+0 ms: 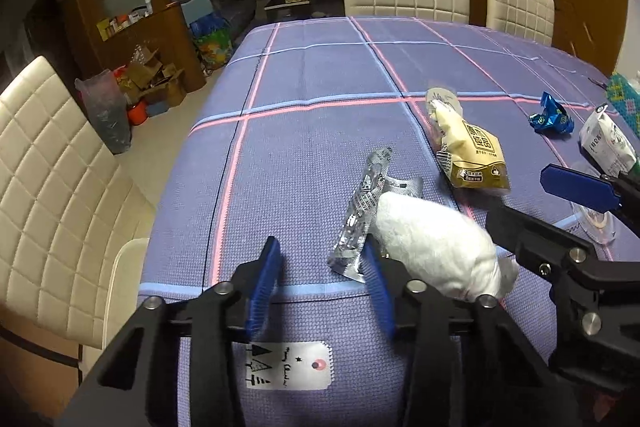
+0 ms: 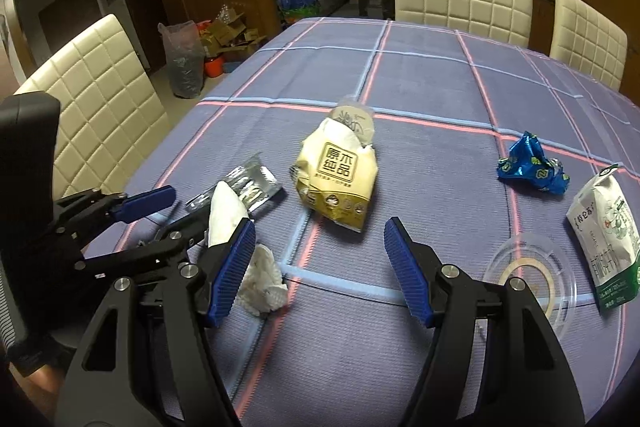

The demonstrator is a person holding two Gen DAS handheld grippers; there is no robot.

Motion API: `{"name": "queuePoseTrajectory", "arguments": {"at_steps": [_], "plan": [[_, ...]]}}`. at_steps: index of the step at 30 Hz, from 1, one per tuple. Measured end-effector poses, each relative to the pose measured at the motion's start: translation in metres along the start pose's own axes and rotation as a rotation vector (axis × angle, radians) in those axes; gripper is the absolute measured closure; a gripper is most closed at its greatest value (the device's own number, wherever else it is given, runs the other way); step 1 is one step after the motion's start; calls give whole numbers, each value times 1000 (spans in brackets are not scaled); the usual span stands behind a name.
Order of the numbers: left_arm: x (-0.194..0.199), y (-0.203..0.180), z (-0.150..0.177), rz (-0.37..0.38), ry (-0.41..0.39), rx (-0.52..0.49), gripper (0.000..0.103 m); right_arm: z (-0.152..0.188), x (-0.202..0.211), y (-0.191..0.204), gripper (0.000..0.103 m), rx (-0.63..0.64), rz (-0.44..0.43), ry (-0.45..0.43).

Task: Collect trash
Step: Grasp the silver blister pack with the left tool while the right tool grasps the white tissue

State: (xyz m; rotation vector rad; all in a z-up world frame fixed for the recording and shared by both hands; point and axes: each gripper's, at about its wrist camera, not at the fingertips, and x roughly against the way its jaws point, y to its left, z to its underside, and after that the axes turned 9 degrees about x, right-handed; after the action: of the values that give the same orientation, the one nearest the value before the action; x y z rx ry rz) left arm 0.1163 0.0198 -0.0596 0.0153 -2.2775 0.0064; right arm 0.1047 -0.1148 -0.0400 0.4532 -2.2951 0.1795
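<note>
- Our left gripper (image 1: 322,287) w/ pads spread, nothing pinched; foil wrapper (image 1: 362,217) flat beside its right pad, tissue (image 1: 436,255) next to it.
- Yellow bag (image 2: 340,173) mid-table, uncollected.
- Our right gripper (image 2: 320,273) spread, empty.
- Blue wrapper (image 2: 530,165), white pouch (image 2: 606,239), clear lid (image 2: 528,271) on right. Nothing collected yet, we reckon.

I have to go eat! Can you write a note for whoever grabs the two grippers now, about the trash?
Left gripper: open, empty.
Right gripper: open, empty.
White crumpled tissue sits between the two grippers, held by neither; silver foil wrapper just behind it.
Yellow plastic pack, blue crumpled foil wrapper, white-and-green pouch and clear round plastic lid lie on the purple checked tablecloth.
Done: nothing visibly collected.
Left: all six pieces; no bin in view.
</note>
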Motion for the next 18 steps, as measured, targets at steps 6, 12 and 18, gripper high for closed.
{"name": "queuePoseTrajectory", "arguments": {"at_steps": [6,12,18], "plan": [[-1,4,-1,37,8,-14,86,4,5,8,35,27,-38,-10],[1,14,0,53,11,12,89,9,4,21,35,77,-53,7],[10,21,6,17,-4,15,97,11,11,32,35,118,-52,-14]]}}
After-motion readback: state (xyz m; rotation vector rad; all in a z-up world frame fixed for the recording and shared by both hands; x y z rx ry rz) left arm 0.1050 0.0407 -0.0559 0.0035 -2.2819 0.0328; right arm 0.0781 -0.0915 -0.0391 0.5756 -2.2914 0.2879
